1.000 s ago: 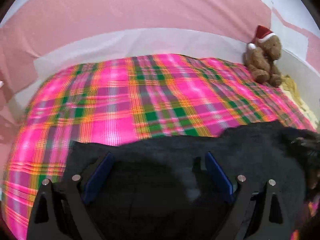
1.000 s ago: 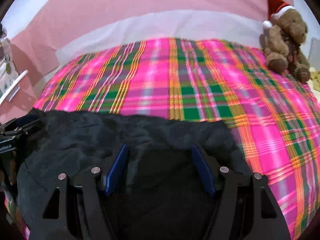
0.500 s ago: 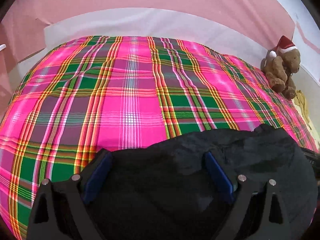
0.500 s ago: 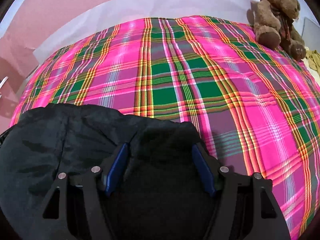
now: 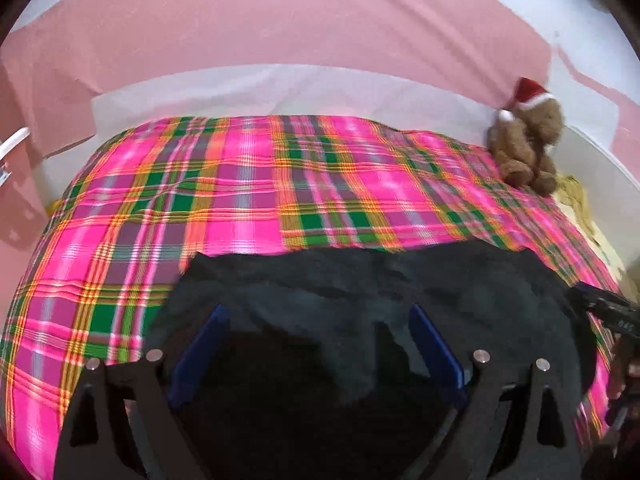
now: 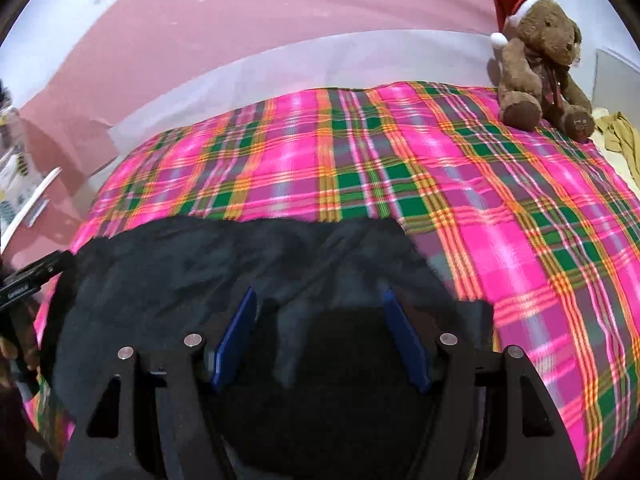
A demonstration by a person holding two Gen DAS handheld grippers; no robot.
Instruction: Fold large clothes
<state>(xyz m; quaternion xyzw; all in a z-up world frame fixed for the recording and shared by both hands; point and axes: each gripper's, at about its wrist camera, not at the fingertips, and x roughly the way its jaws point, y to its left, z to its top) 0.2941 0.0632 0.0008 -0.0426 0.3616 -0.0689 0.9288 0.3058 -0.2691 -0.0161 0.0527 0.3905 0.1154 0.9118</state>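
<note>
Black garment [image 6: 208,264] lies on plaid bedspread [image 6: 400,168] at near edge, bunched between my two claws. R gripper [image 6: 320,328]: blue pads wide apart, cloth lying between, not pinched. L gripper [image 5: 316,344]: same, jaws spread over fabric. Far end: teddy bear [image 6: 536,64] w/ Santa hat sits by pink wall [image 5: 280,20].

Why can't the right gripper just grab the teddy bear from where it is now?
Probably it could not: the teddy bear sits at the blanket's far corner, well beyond the right gripper, which is bunched in the black garment.
</note>
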